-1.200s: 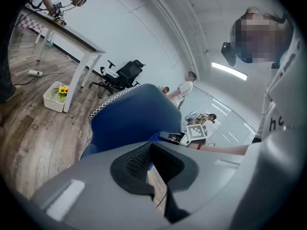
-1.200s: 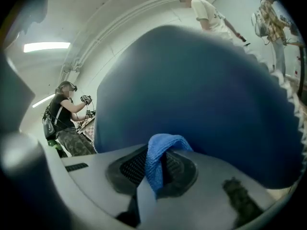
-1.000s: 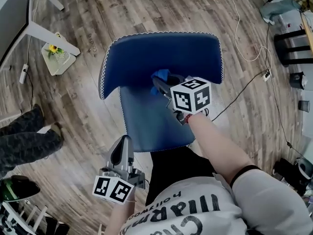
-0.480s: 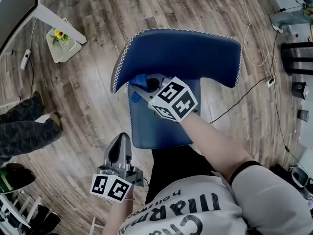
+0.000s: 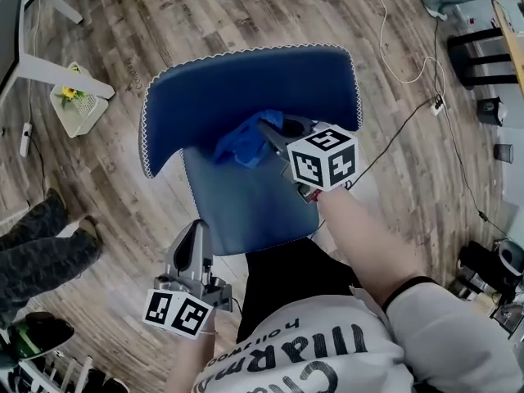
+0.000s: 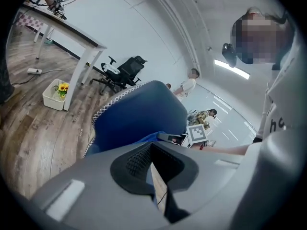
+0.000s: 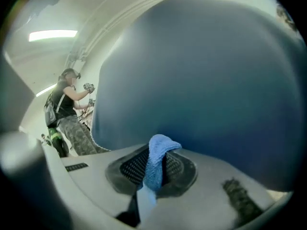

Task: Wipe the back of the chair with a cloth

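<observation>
My right fingers (image 5: 275, 134) are clamped on the blue cloth (image 5: 237, 148), which lies against the chair back (image 5: 246, 84) near its middle. My left fingers (image 5: 196, 248) are closed and empty, well apart from the chair back.

A crumpled blue cloth (image 5: 237, 147), pinched in the right tool (image 5: 264, 128), rests against the curved dark-blue chair back (image 5: 246, 88).

A white basket of yellow flowers (image 6: 53, 95) sits on the wooden floor (image 6: 29, 143), well left of the jaws of the left gripper (image 6: 152, 150). A person in camouflage trousers (image 7: 72, 121) stands left of the jaws of the right gripper (image 7: 154, 164).
</observation>
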Demonstrator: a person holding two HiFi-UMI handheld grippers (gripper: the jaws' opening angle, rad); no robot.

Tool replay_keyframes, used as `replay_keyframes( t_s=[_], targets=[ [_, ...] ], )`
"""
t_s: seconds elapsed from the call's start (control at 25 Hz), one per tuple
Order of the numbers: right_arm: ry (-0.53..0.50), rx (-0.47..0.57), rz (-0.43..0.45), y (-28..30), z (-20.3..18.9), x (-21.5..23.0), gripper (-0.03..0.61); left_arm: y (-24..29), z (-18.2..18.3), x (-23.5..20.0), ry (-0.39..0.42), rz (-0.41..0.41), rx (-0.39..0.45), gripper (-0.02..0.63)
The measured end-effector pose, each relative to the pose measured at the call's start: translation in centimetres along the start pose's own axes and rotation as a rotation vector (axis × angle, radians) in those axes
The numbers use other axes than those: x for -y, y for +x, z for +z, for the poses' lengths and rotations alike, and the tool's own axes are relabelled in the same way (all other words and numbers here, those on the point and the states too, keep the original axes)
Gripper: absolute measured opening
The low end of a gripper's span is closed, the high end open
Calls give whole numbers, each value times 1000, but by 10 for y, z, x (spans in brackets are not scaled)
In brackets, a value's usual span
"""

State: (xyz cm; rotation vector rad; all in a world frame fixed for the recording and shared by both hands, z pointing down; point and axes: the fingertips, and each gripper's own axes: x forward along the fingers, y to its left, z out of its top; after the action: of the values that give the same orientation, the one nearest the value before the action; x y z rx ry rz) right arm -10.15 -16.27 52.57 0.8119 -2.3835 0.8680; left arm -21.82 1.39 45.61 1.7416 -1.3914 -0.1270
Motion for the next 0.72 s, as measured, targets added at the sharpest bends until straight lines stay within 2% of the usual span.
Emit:
replay_keyframes(
  t_s=[0.2, 0.36, 0.52, 0.72],
  targets=[
    [215, 130, -141, -65, 1, 68, 34, 21, -10, 30, 38, -67, -39, 8],
    [352, 236, -187, -115, 0, 95, 34, 31, -22, 57, 60, -110, -62, 8],
    [346, 242, -210, -140, -7, 103, 34, 32, -29, 70, 66, -122, -66, 8],
    [284, 209, -238, -138, -8, 101, 34, 26, -33, 69, 59, -105, -54, 8]
  ],
)
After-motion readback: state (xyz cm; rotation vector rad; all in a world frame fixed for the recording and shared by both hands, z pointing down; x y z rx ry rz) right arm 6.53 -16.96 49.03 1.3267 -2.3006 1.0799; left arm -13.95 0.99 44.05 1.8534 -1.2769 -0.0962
